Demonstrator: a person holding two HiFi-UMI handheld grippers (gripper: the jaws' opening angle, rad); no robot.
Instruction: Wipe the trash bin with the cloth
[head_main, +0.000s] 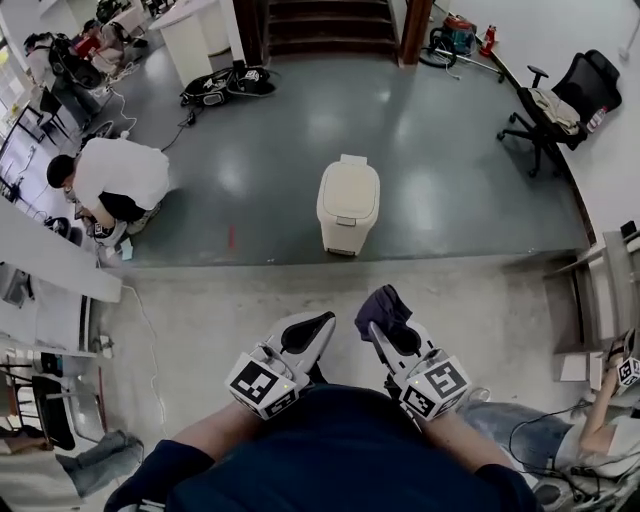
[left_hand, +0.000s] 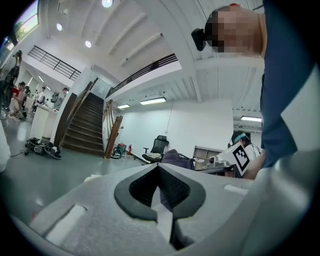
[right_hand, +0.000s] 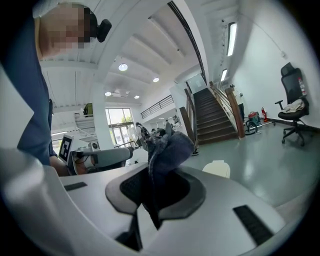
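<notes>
A cream trash bin (head_main: 348, 205) with its lid down stands on the grey floor ahead of me, well beyond both grippers. Its top also shows as the pale trash bin (right_hand: 217, 168) past my right jaws. My right gripper (head_main: 381, 328) is shut on a dark blue cloth (head_main: 384, 307), which bunches up above the jaws as the cloth (right_hand: 166, 150). My left gripper (head_main: 320, 328) is held beside it, shut and empty, its jaws meeting in the left gripper view (left_hand: 159, 186). Both are close to my body.
A black office chair (head_main: 562, 104) stands at the far right. A person crouches at the left (head_main: 112, 185) among cables. Stairs (head_main: 327, 25) rise at the back. A step edge crosses the floor between me and the bin. Shelving (head_main: 612, 290) sits at the right.
</notes>
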